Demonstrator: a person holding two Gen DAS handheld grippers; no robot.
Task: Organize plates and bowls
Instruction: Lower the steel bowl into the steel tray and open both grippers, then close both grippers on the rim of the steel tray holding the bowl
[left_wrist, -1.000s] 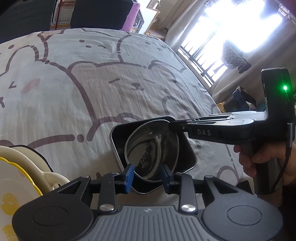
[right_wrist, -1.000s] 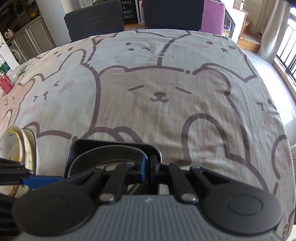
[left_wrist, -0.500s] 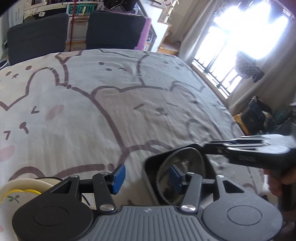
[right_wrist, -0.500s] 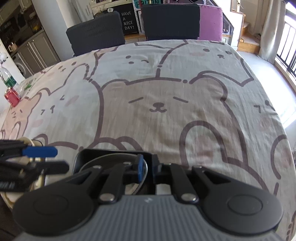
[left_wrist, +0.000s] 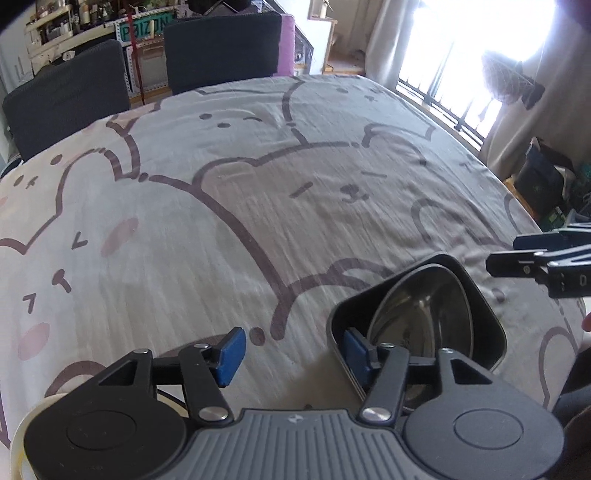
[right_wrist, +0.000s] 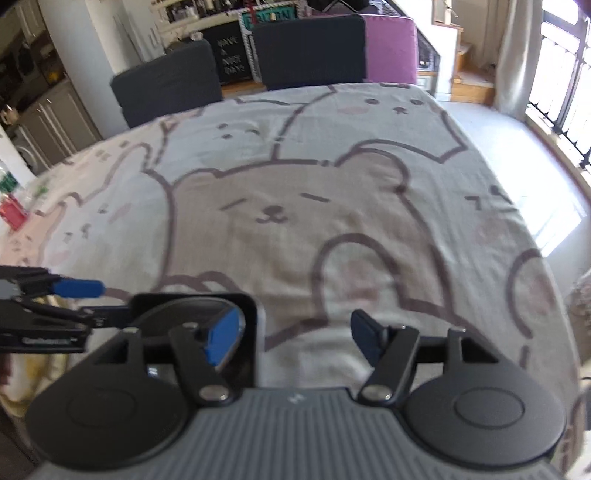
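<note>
Covering table, bear-print cloth (left_wrist: 258, 206); dark chairs (right_wrist: 306, 51) behind; left gripper (left_wrist: 291, 350), right gripper (right_wrist: 295, 332) just opening, released, empty.

Daylight is flooding in through the window (left_wrist: 476, 55) up and right of the tools, blowing out to glare. Tablecloth (right_wrist: 295, 221) is smearing with motion blur. Fisheye is bending edges; corners are vignetting dark.

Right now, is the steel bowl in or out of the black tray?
In. The steel bowl sits inside the black tray, leaning on its walls; nothing grips it.
</note>
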